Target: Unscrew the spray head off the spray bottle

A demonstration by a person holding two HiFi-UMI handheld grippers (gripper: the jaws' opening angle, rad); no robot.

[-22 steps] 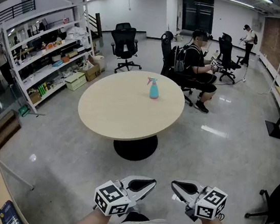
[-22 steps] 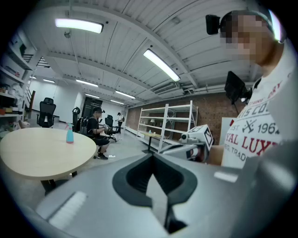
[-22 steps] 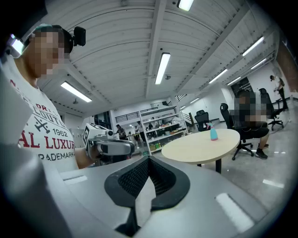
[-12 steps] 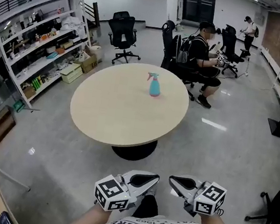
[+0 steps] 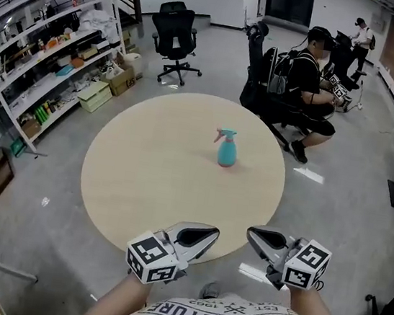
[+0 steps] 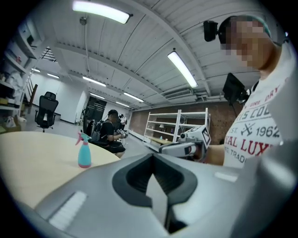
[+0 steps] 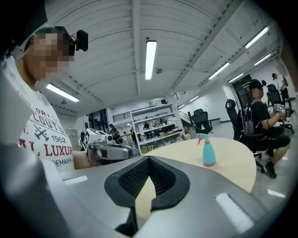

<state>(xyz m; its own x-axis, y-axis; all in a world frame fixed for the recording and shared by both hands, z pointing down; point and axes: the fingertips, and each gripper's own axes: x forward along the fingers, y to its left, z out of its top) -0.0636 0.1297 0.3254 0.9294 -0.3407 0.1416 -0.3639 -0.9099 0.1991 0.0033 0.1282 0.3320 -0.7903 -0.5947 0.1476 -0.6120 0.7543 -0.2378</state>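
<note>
The spray bottle [image 5: 227, 150] stands upright near the middle of the round bench [image 5: 142, 182], a teal body with a pink band and a teal spray head [image 5: 225, 133] whose nozzle points to the left in the head view. Nothing touches it, and it stands alone on the bench.

My 2 claws are well short of it, held close to my chest at the near edge of the bench. The left claw [image 5: 213, 231] is fully closed with nothing in it, and the right claw [image 5: 250, 232] is the same: pads together, empty. The tips point toward each other.

What could go wrong, as I judge it: the bottle looks light and stands free, so turning the head with 1 claw before the other pins the body would spin or topple the whole thing. Pinching the trigger instead of the collar could fire a spray, and squeezing the soft body too hard could push liquid out once the thread loosens. Both claws must also open before I reach in, or I will knock it over.

I can read no label on the bottle. My shirt shows "PARIS COUTURE", "1962" and part of "LUXUR".
</note>
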